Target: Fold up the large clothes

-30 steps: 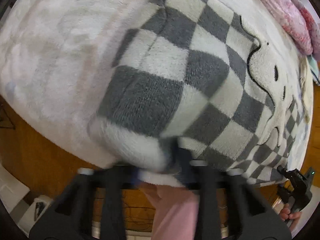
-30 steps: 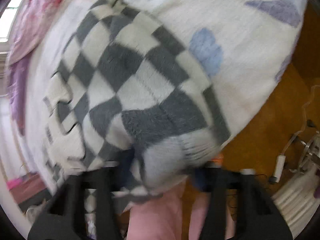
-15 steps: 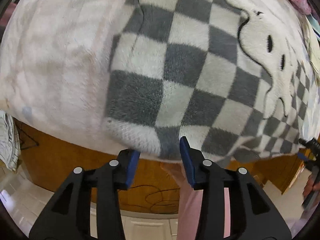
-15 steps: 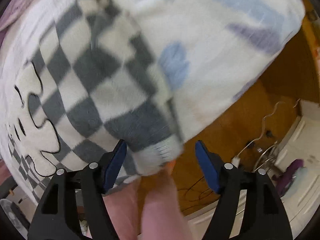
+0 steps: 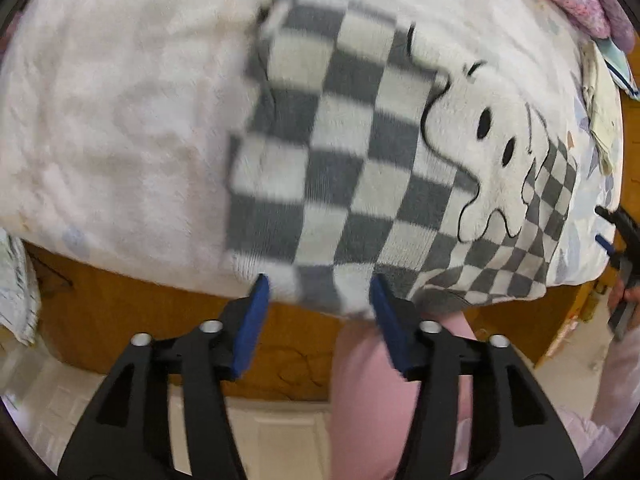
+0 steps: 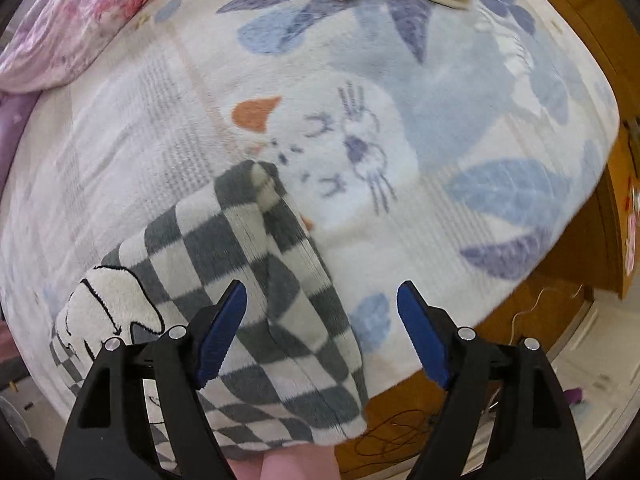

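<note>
My left hand-held gripper (image 5: 318, 292) is opening above the checkered sweater (image 5: 340, 168), which lies on the bed (image 5: 120, 120) in the middle of the frame. My right hand-held gripper (image 6: 322, 300) is open too, holding nothing.

No words, numbers, labels or brand marks could be read anywhere in either view ahead of the claws.

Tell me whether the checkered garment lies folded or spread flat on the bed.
Folded. The checkered garment lies doubled over on the bed blanket: stacked layers show along its right edge, and a folded corner points toward the cat face.
</note>
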`<action>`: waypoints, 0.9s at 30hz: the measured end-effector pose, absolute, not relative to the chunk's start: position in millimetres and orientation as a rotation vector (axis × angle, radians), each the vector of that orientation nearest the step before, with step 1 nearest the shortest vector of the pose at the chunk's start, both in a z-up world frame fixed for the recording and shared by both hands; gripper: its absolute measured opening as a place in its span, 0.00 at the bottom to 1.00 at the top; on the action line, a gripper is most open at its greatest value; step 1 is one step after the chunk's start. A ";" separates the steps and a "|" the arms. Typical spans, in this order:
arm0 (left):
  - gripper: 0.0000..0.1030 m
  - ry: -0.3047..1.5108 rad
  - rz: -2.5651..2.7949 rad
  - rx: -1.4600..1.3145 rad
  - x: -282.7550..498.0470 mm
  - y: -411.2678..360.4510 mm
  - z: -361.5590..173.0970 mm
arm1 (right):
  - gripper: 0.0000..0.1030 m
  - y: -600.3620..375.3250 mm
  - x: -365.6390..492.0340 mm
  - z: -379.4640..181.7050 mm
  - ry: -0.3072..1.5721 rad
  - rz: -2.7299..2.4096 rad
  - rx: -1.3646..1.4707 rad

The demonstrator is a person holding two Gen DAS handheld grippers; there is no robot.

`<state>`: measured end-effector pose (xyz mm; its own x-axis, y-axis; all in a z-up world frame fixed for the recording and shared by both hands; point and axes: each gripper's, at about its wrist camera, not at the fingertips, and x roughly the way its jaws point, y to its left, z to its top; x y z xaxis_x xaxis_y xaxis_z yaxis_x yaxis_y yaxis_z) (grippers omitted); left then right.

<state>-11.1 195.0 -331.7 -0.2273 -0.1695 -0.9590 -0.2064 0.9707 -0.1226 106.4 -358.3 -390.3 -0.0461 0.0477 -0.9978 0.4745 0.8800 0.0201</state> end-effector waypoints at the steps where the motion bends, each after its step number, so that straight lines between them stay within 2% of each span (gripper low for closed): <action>1: 0.62 1.783 0.026 -0.260 -7.3 197.1 -320.5 | 0.73 -356.7 109.4 -392.6 1.603 -0.357 0.407; 6: 0.64 1.677 0.058 -0.219 22.7 211.2 -322.2 | 0.76 -350.3 120.9 -417.5 1.638 -0.301 0.399; 10: 0.65 1.593 0.158 -0.262 81.6 236.9 -361.4 | 0.76 -349.2 134.1 -449.0 1.682 -0.266 0.462; 15: 0.66 1.602 0.120 -0.364 135.4 252.6 -412.9 | 0.77 -351.5 152.7 -484.7 1.687 -0.230 0.609; 16: 0.66 1.585 0.072 -0.418 144.5 254.4 -424.3 | 0.76 -351.6 154.4 -490.0 1.679 -0.220 0.646; 17: 0.65 1.581 0.067 -0.448 147.2 255.7 -430.1 | 0.59 -351.1 155.7 -494.1 1.658 -0.207 0.686; 18: 0.55 1.590 0.093 -0.487 150.6 259.2 -439.2 | 0.38 -349.2 156.9 -496.3 1.639 -0.193 0.705; 19: 0.41 1.592 0.126 -0.513 153.6 262.3 -445.4 | 0.38 -345.9 158.8 -498.4 1.631 -0.179 0.714; 21: 0.21 1.568 0.140 -0.506 157.2 264.8 -444.3 | 0.30 -336.8 165.4 -496.1 1.620 -0.218 0.632; 22: 0.15 1.559 0.133 -0.497 159.2 265.1 -439.7 | 0.26 -333.0 168.9 -492.0 1.605 -0.221 0.592; 24: 0.10 1.547 0.127 -0.478 162.2 264.7 -430.4 | 0.22 -332.0 177.3 -480.4 1.551 -0.220 0.552; 27: 0.09 1.547 0.126 -0.458 168.9 262.9 -428.3 | 0.19 -337.2 190.3 -488.6 1.577 -0.222 0.562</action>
